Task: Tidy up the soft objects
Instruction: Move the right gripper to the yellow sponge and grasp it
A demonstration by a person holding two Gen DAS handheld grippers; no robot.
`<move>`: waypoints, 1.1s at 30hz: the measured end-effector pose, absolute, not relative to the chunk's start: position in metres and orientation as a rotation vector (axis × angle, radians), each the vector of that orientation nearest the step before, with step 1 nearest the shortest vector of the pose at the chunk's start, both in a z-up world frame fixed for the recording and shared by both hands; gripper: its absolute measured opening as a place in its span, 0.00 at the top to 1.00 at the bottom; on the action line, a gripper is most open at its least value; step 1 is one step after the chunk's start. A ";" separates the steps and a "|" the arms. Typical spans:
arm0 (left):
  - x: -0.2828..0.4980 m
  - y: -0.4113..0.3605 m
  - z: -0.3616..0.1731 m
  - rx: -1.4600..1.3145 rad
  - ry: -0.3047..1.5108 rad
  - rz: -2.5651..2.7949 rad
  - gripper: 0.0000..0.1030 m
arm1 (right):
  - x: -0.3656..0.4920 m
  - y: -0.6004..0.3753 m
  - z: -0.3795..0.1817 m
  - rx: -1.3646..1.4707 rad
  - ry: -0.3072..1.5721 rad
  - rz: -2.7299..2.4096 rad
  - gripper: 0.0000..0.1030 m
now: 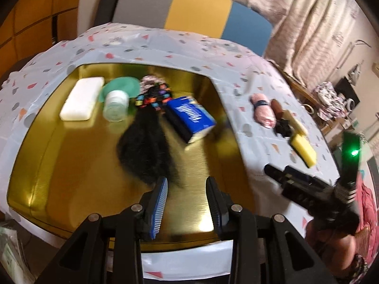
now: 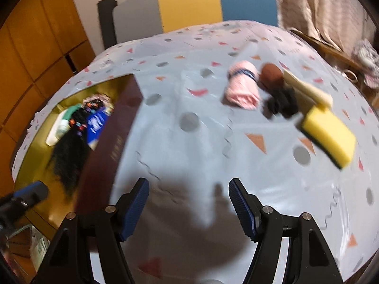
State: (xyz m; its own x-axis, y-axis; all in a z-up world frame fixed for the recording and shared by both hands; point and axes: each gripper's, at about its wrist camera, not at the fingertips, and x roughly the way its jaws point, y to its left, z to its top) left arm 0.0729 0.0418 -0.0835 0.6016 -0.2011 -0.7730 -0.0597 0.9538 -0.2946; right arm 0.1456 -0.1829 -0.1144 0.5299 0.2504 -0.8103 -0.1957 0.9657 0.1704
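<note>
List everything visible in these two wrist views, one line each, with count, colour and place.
tray: 1, gold, on the table's left part
case: 1, white, tray's far left
jar: 1, pale, beside the case
bowl-like thing: 1, green, behind the jar
fuzzy cloth: 1, black, tray's middle
patterned cloth: 1, black with coloured dots, far tray
pack: 1, blue, tray's right
rolled cloth: 1, pink, on the tablecloth
sponge: 1, yellow, right
tablecloth: 1, pale, patterned
left gripper: open, empty
right gripper: open, empty
</note>
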 end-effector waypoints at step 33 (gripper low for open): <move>0.084 -0.081 -0.063 -0.176 0.966 -0.329 0.66 | 0.252 -0.357 -0.108 -0.244 1.005 0.223 0.00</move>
State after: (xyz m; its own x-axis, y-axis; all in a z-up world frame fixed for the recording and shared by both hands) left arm 0.0839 -0.0814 -0.0627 0.5245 -0.3509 -0.7757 0.1956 0.9364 -0.2913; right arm 0.2521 -0.3565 -0.1084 0.5176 0.0723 -0.8526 -0.2954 0.9502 -0.0987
